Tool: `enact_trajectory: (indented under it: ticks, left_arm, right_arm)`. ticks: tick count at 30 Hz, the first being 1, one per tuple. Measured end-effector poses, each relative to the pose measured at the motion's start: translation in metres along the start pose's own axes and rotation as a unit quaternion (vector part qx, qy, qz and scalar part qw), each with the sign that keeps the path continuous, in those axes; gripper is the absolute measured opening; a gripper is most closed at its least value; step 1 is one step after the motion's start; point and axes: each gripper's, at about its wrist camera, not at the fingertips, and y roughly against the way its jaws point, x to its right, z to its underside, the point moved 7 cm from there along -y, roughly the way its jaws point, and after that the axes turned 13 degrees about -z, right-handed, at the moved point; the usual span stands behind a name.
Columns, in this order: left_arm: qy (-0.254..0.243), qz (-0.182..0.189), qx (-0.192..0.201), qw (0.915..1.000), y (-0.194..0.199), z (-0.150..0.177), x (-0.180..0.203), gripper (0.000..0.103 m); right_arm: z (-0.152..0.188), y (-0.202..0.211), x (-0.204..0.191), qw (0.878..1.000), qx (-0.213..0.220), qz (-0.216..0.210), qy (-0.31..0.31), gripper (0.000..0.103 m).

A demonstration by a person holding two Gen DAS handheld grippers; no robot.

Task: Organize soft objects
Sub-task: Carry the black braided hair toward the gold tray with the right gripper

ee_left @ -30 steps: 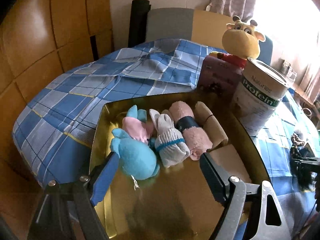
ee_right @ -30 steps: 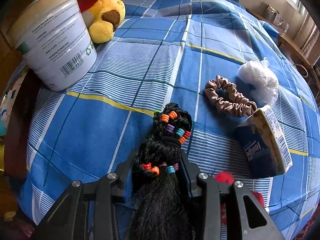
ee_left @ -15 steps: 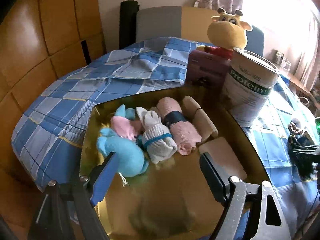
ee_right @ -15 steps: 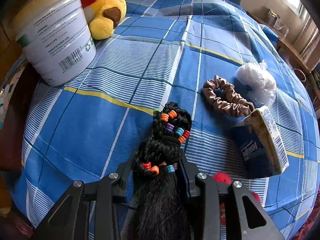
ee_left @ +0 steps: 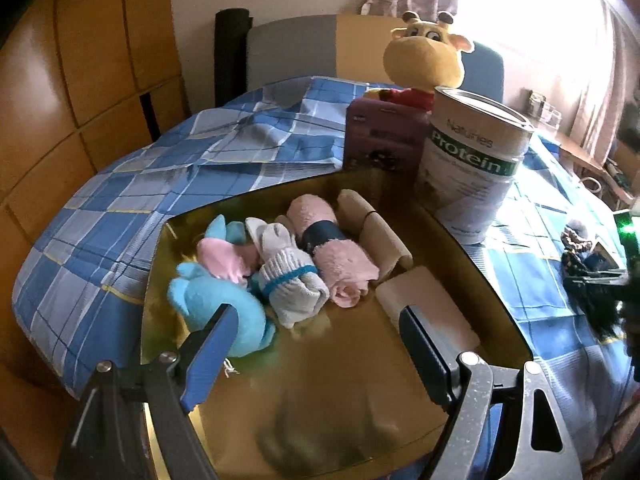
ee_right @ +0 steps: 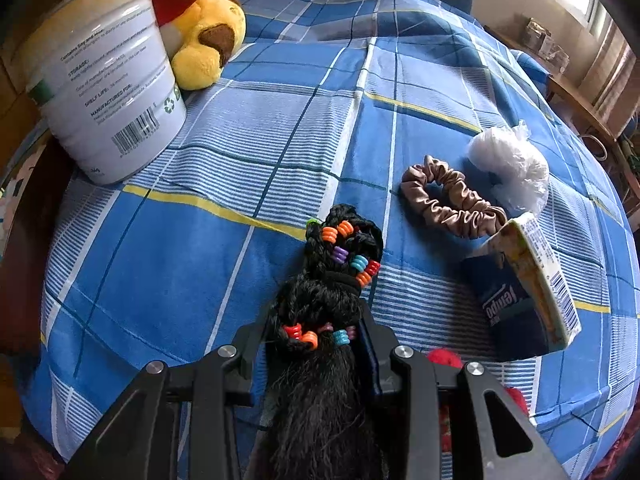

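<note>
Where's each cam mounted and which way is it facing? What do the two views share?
Left wrist: sits on the left gripper, looks down-forward over the gold tray of rolled socks; its open blue-padded fingers show.
Right wrist: sits on the right gripper, looks steeply down at the blue checked cloth; its black fingers clamp the beaded black hairpiece.
Shared: protein tin, yellow plush, cloth.
</note>
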Motion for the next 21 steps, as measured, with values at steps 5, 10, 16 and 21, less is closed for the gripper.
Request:
enact_trajectory:
  ticks: [5,10,16,21]
  left_arm:
    - [-0.007,0.017,0.0,0.9998,-0.001,0.001,0.004,0.083]
    - [0.0,0.035,-0.001,0.9994,-0.002,0.002,0.004,0.083]
    - [0.017,0.051,-0.002,0.9985,-0.004,-0.002,-0.003,0.083]
    - [0.039,0.057,-0.003,0.9976,-0.006,-0.006,-0.018,0.083]
  right_arm:
    - [-0.007,-0.001,0.005,0.999,-0.018,-0.008,-0.032,0.036]
    - [-0.039,0.01,0.015,0.998,-0.038,0.004,-0.048,0.036]
    - [-0.138,0.048,0.028,0.997,-0.017,0.075,-0.03,0.036]
    - [-0.257,0.093,0.025,0.988,0.038,0.147,-0.033,0.036]
